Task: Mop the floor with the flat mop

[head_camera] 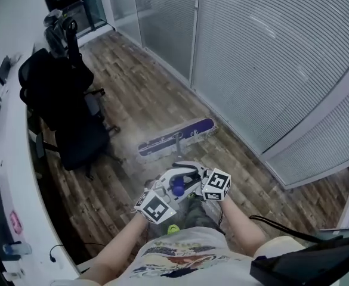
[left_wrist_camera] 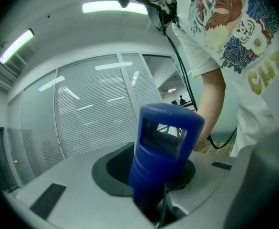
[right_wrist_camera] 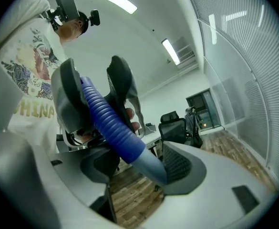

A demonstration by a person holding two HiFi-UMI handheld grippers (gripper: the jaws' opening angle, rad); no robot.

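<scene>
I take the mop head [head_camera: 175, 137] as the reference. It lies flat on the wooden floor [head_camera: 144, 94], a purple-and-white pad set at a slant. The shaft [head_camera: 178, 143] rises from its middle toward me.

Both tools meet at the top of the shaft, on the near side of the mop head. The left hand-held gripper [head_camera: 165, 190] is closed on the blue ribbed grip [head_camera: 178, 189] of the flat mop. In the left gripper view the capped end of the blue ribbed grip [left_wrist_camera: 164, 147] stands upright and fills the gap between the dark pads.

The right hand-held gripper [head_camera: 203, 185] sits just beside the left one. In the right gripper view the grey shaft [right_wrist_camera: 151, 162] crosses its jaws at a slant and rests against the pad on that view's right side. Floor shows between the shaft and the other pad, so I read these jaws as wider than the shaft and not clamped.

Left of the mop head stands a black office chair [head_camera: 61, 106], with the white bench [head_camera: 13, 177] beyond it. Right of the mop head runs a glass partition [head_camera: 269, 58] with blinds.
</scene>
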